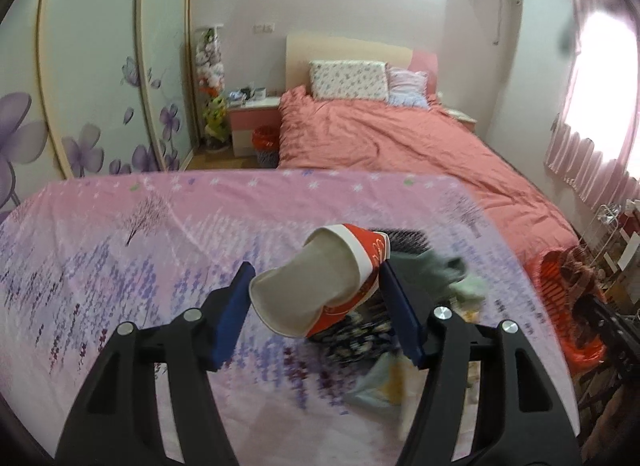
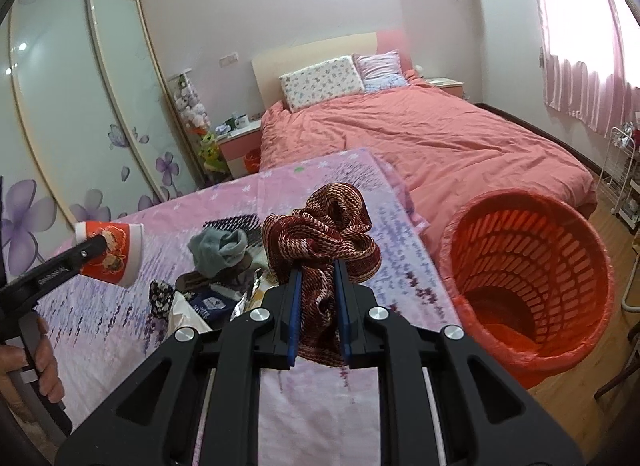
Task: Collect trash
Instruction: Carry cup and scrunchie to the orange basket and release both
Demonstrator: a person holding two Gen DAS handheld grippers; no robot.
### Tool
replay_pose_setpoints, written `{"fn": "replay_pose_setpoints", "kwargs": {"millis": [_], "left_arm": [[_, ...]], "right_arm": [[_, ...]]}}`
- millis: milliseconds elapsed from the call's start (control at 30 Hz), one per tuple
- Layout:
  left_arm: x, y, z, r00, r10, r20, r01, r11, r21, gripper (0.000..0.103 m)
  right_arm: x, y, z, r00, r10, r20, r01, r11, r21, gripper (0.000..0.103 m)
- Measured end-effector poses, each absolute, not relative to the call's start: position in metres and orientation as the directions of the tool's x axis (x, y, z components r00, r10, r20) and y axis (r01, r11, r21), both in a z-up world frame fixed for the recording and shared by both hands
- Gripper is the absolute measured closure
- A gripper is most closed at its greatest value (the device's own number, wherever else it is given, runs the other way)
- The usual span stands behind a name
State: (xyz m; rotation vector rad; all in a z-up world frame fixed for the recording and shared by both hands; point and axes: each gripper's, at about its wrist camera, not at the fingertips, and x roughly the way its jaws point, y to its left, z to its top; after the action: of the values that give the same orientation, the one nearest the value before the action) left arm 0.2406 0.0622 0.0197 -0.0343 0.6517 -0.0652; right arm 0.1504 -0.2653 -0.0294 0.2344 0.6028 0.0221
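Mid-task: at frame left, the left gripper (image 2: 105, 244) grasps a red paper cup (image 2: 114, 252); centre, the right gripper (image 2: 317, 286) clenches a maroon knitted cloth (image 2: 324, 234) above the leftover clutter pile (image 2: 220, 274); lower right, the orange mesh bin (image 2: 528, 278) looks nearly empty, approach unobstructed.

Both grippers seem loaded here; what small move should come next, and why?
Probably swing the right gripper rightward over the red basket and release. It is shut on the maroon knitted cloth, the basket's open mouth sits just beside it, and the left gripper holds the paper cup.
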Motion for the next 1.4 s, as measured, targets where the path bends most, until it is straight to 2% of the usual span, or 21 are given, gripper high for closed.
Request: {"fn": "replay_pose_setpoints", "kwargs": {"millis": [233, 500, 800, 1167, 1267, 1333, 1400], "left_arm": [[0.225, 0.006, 0.052, 0.813, -0.181, -0.553, 0.169, 0.983, -0.074, 0.041], [0.219, -0.088, 0.058, 0.762, -0.348, -0.546, 0.35, 0.931, -0.104, 0.041], [0.22, -0.193, 0.028, 0.659, -0.479, -0.58, 0.511, 0.851, -0.122, 0.041], [0.238, -0.271, -0.022, 0.561, -0.515, -0.648, 0.591, 0.797, -0.123, 0.04], [0.245, -0.282, -0.033, 0.543, -0.506, -0.67, 0.595, 0.795, -0.118, 0.038], [0.249, -0.282, -0.041, 0.538, -0.491, -0.686, 0.588, 0.801, -0.112, 0.032], [0.252, -0.281, -0.045, 0.54, -0.476, -0.695, 0.579, 0.809, -0.105, 0.029]], "right_arm": [[0.138, -0.298, -0.021, 0.846, 0.036, -0.532, 0.098, 0.97, 0.222, 0.087], [0.124, -0.355, -0.019, 0.853, -0.057, -0.519, 0.2, 0.954, 0.224, 0.088], [0.122, -0.414, -0.023, 0.845, -0.107, -0.524, 0.288, 0.917, 0.277, 0.088], [0.137, -0.459, -0.048, 0.828, -0.096, -0.553, 0.332, 0.879, 0.344, 0.087], [0.139, -0.47, -0.051, 0.827, -0.091, -0.555, 0.339, 0.868, 0.363, 0.076], [0.139, -0.474, -0.053, 0.827, -0.097, -0.554, 0.349, 0.861, 0.37, 0.064], [0.138, -0.475, -0.054, 0.825, -0.106, -0.555, 0.357, 0.859, 0.366, 0.058]]}}
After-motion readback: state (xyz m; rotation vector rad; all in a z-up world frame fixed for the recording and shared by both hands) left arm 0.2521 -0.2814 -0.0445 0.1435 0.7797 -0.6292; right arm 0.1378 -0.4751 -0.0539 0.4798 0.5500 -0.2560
